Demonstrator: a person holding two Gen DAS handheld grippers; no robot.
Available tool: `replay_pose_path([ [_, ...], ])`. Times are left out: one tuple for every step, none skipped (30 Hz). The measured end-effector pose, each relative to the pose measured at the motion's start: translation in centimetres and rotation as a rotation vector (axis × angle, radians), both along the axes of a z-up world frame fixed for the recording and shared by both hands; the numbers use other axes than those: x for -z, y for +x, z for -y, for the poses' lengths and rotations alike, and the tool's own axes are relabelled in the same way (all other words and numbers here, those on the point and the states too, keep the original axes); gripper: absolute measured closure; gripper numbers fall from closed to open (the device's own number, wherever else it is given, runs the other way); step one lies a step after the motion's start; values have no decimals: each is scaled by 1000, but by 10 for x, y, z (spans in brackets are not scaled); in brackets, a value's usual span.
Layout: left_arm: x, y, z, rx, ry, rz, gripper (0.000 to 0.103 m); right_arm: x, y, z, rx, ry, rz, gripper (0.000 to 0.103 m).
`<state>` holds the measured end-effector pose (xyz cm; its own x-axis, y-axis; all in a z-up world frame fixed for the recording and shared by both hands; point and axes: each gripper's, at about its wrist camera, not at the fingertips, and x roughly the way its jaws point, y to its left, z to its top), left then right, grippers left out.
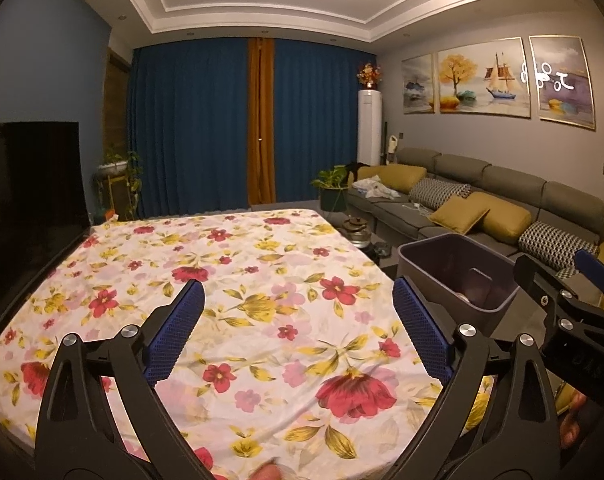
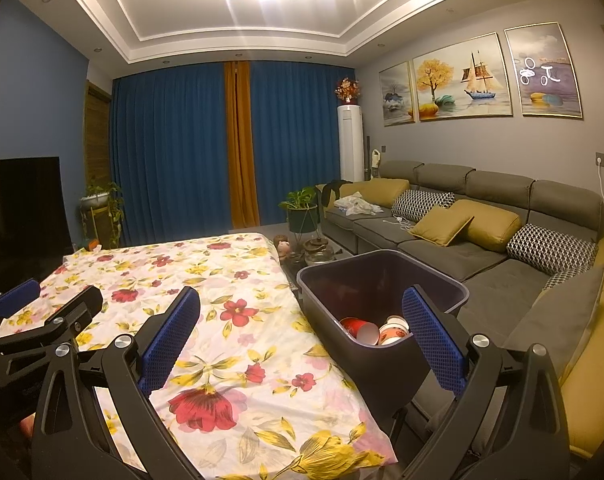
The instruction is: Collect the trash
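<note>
A dark purple trash bin [image 2: 386, 280] stands beside the right edge of the table with the floral cloth [image 2: 205, 280]. It holds a red paper cup [image 2: 360, 330] and paper bowls [image 2: 394, 330]. My right gripper [image 2: 302, 332] is open and empty, above the table's right edge by the bin. My left gripper [image 1: 297, 320] is open and empty over the cloth [image 1: 229, 272]. The bin shows in the left wrist view [image 1: 458, 276] too, with the right gripper [image 1: 562, 280] beside it. The left gripper also shows at the left of the right wrist view [image 2: 49, 300].
A grey sofa [image 2: 482, 248] with yellow and patterned cushions runs along the right wall. A TV [image 1: 29, 176] stands at the left. Teapots [image 2: 318, 250] and a potted plant [image 2: 302, 208] sit beyond the bin. Blue curtains [image 1: 205, 128] cover the far wall.
</note>
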<state>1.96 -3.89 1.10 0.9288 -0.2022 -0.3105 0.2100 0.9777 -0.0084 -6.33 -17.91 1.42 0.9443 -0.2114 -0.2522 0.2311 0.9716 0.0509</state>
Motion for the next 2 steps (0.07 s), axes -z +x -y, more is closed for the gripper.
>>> replay_pose_path([
  [0,0,-1,1,-5,-2,10,0,0,0,0,0,0,6],
  [0,0,-2,-1,-9,-3,10,0,0,0,-1,0,0,6],
])
